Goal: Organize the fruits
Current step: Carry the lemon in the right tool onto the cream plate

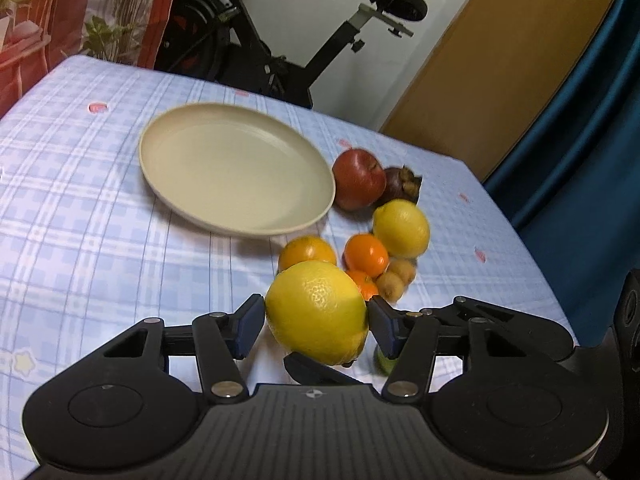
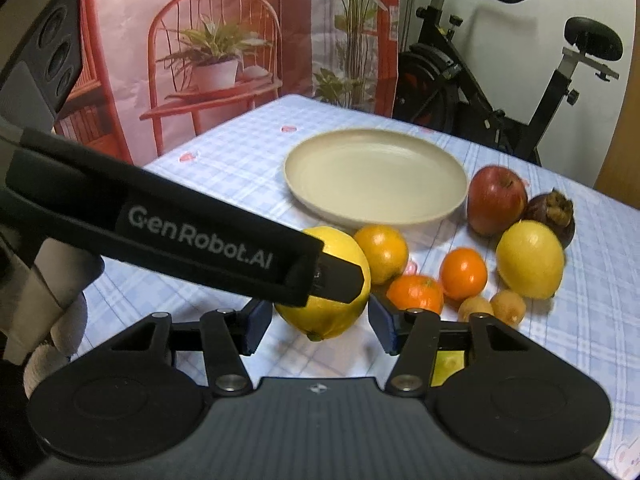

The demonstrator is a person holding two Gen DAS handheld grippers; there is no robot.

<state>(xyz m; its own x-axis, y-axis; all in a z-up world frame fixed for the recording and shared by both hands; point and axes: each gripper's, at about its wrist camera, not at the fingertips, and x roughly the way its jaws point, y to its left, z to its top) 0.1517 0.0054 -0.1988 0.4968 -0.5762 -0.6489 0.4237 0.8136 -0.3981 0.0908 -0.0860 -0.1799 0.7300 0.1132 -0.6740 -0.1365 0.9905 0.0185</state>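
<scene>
A big yellow lemon (image 1: 316, 312) hangs just above the checked tablecloth with both grippers on it. My left gripper (image 1: 316, 324) is shut on its sides, both pads touching the peel. My right gripper (image 2: 320, 326) is shut on the same lemon (image 2: 320, 316) at its near end. The left gripper's finger (image 2: 340, 280) lies across the lemon's front. Behind stands an empty beige plate (image 1: 236, 168). To its right lie a red apple (image 1: 358, 178), a mangosteen (image 1: 404, 184), a second lemon (image 1: 402, 228), an orange (image 1: 306, 252), two mandarins (image 1: 366, 254) and small brown fruits (image 1: 396, 278).
An exercise bike (image 2: 500, 92) stands behind the table's far edge. A printed backdrop (image 2: 200, 60) hangs at the left, a wooden door (image 1: 500, 72) and a blue curtain (image 1: 592, 160) at the right. A yellow-green fruit (image 2: 448, 364) shows under the right gripper's linkage.
</scene>
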